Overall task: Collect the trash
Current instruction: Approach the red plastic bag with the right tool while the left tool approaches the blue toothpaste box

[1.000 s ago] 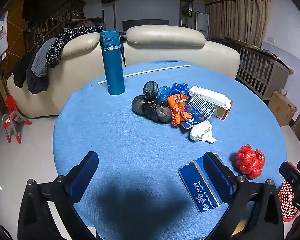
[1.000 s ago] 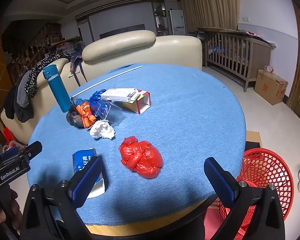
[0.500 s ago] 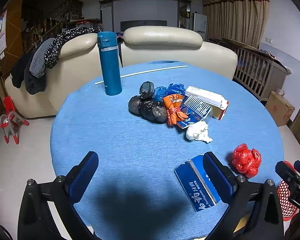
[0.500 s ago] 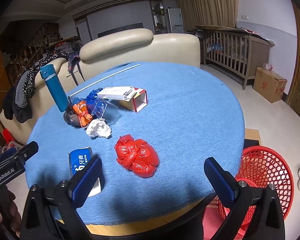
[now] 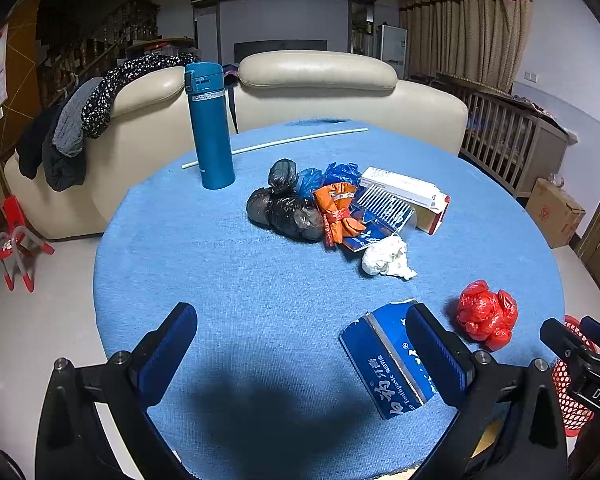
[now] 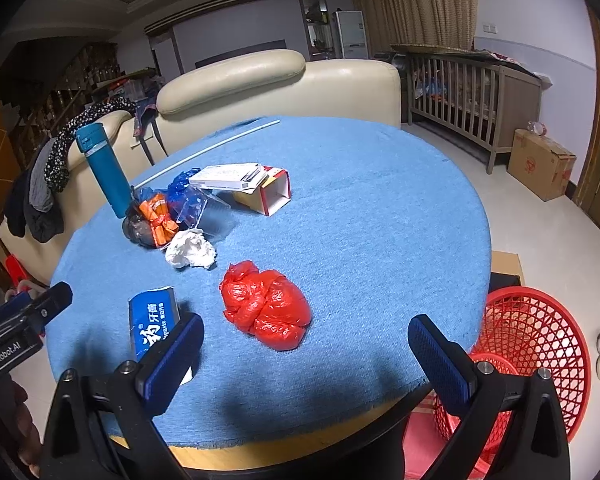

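My right tool [image 6: 304,344], jaws apart and empty, should straddle the crumpled red plastic bag [image 6: 266,306] mid-frame, squeezing low.

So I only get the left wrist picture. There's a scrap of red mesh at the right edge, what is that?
Observer: It's a red mesh basket. It stands on the floor just beside the near edge of the table.
Operator: And the other gripper, is it holding anything?
Observer: No. The right gripper has its jaws wide open with nothing between them. The red plastic bag lies on the cloth just ahead.
Operator: Is that white and red carton shut?
Observer: No. The end of the white and red carton that faces the right camera is open, and it looks hollow inside.
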